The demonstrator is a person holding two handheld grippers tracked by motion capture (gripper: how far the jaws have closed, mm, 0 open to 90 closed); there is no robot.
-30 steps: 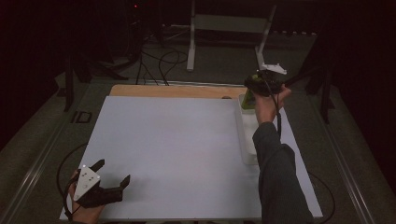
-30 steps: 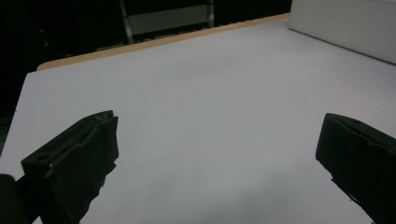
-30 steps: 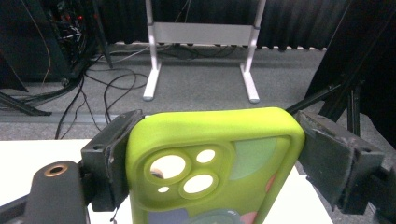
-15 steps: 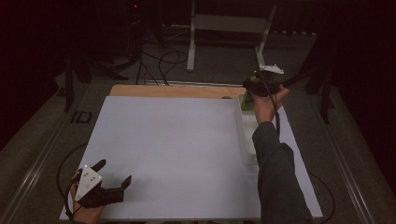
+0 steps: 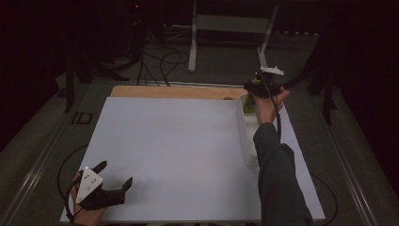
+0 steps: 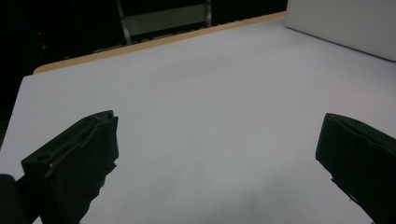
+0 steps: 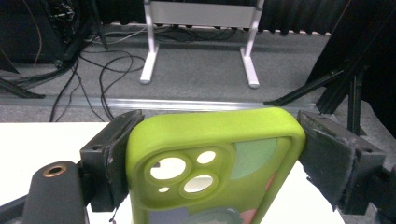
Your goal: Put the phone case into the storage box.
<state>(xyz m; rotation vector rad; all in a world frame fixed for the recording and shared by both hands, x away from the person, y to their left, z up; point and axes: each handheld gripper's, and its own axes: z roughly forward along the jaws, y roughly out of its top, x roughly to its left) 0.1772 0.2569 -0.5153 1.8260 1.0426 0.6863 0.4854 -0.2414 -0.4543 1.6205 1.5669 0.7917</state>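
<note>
A lime-green phone case [image 7: 219, 154] with camera cut-outs stands upright between the jaws of my right gripper [image 7: 215, 140], and both pads press on its sides. In the high view the right gripper [image 5: 260, 86] is held above the table's far right corner, over the far end of a white tray [image 5: 248, 141]. Something green [image 5: 247, 104] lies at that end of the tray. My left gripper [image 5: 115, 173] rests at the near left corner of the white table top [image 5: 169, 141], open. Its jaws [image 6: 215, 154] stand wide apart with nothing between them.
A wooden strip [image 5: 174, 92] runs along the table's far edge. Behind it are a white metal stand [image 5: 230, 23] and cables [image 5: 164, 61] on the floor. A dark tripod leg [image 7: 303, 88] stands beyond the right corner.
</note>
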